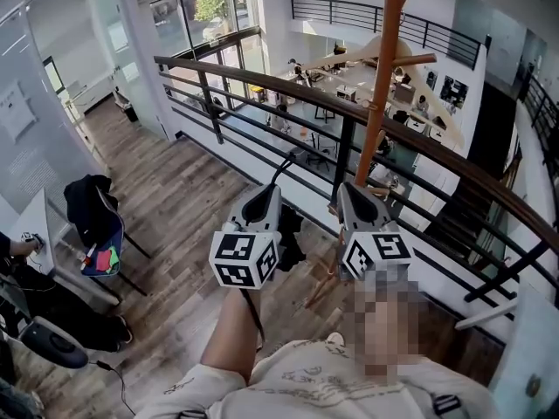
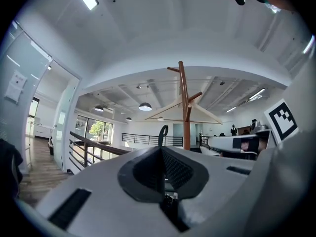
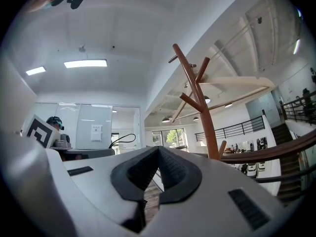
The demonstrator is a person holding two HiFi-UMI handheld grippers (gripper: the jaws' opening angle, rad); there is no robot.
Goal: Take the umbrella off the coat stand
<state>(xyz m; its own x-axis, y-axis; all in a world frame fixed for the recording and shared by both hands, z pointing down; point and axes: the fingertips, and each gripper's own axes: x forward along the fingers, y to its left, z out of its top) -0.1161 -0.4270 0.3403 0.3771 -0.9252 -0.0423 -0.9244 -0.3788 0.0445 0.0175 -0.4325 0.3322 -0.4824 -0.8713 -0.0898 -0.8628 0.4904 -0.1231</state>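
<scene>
The wooden coat stand [image 1: 379, 94] rises just beyond my right gripper, by the railing; its branched top [image 3: 193, 90] shows in the right gripper view. A black umbrella hangs from my left gripper [image 1: 274, 190], which is shut on it near the handle. The curved black handle [image 2: 162, 131] sticks up past the jaw tips, and the dark folded body [image 1: 289, 234] hangs between the two grippers. The umbrella is off the stand's pegs. My right gripper [image 1: 342, 188] is shut with nothing in it, close to the pole [image 2: 184, 107].
A pale wooden hanger [image 1: 377, 52] hangs high on the stand. A dark metal railing with a wooden top rail [image 1: 262, 81] runs right behind it, above a lower floor. A chair with a black jacket [image 1: 94, 216] stands to the left on the wood floor.
</scene>
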